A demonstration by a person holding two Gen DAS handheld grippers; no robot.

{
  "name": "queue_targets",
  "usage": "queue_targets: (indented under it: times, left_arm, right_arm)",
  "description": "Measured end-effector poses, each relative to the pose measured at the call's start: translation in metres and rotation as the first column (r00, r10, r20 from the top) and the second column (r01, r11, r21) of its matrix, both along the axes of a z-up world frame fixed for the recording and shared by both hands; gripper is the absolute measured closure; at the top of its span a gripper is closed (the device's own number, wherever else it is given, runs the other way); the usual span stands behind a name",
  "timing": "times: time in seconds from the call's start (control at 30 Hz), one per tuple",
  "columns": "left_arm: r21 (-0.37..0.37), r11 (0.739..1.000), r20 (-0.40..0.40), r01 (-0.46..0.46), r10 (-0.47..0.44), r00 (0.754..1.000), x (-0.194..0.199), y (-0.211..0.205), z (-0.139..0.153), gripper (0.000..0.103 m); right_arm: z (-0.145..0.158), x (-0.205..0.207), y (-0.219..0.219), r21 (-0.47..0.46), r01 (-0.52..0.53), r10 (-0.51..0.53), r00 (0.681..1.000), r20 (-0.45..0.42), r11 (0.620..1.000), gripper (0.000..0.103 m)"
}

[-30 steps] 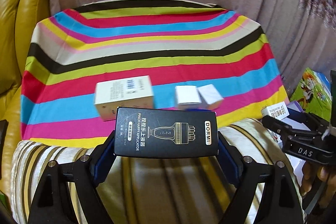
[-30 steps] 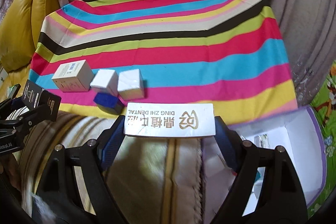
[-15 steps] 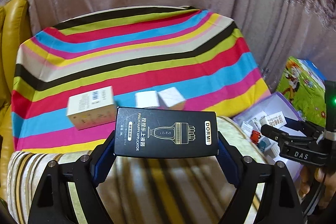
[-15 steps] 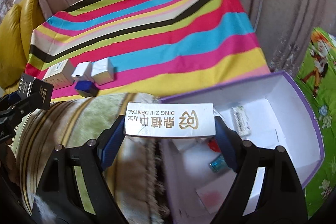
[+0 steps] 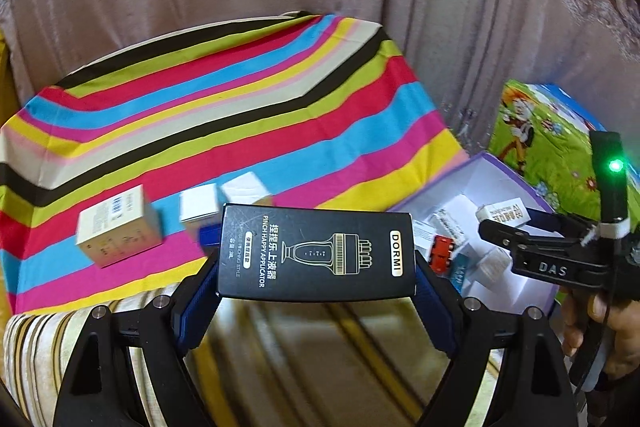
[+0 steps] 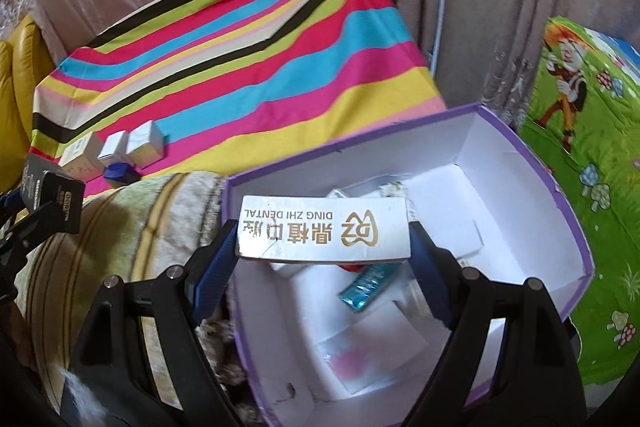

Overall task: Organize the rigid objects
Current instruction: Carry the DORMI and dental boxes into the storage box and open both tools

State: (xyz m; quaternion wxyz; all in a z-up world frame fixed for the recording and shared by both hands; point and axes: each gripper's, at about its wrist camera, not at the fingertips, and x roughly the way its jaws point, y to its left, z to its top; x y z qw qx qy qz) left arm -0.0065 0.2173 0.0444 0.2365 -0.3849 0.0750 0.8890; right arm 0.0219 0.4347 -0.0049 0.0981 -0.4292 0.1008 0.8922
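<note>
The left gripper [image 5: 316,269] squeezes a black box [image 5: 316,253] between its blue pads. Gold and white letters on it say "DORMI" and "PINCH HAPPY APPLICATOR", with a gold drawing in the middle. It is held up over a striped cushion [image 5: 280,347].

The right gripper [image 6: 324,251] squeezes a white box [image 6: 324,229] with gold letters, "DING ZHI DENTAL" and a "DZ" sign. It hangs over the open purple box [image 6: 568,223], which has small packs inside. Three small boxes sit on the striped cloth [image 5: 240,99].
</note>
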Motion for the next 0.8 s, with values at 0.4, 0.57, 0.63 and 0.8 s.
queue_targets:
  times: [0.4,0.57,0.63,0.8]
  left_arm:
    - [-0.020,0.988,-0.015,0.151,-0.151,0.988,0.018,0.051,-0.001,0.016]
    - [-0.010,0.977,-0.005,0.215,-0.215,0.977,0.024,0.069,-0.003,0.016]
    - [-0.010,0.971,-0.001,0.240,-0.240,0.971,0.026,0.076,-0.004,0.016]
    - [0.014,0.960,0.025,0.279,-0.279,0.960,0.026,0.086,-0.007,0.016]
  right_arm:
    - [-0.002,0.017,0.038,0.034,0.120,-0.120,0.993,0.011,0.992,0.019]
    - [-0.003,0.023,0.048,0.047,0.156,-0.157,0.988,0.015,0.987,0.019]
    - [-0.003,0.025,0.051,0.047,0.164,-0.165,0.986,0.015,0.985,0.019]
    - [-0.001,0.028,0.058,0.044,0.183,-0.184,0.983,0.008,0.982,0.019]
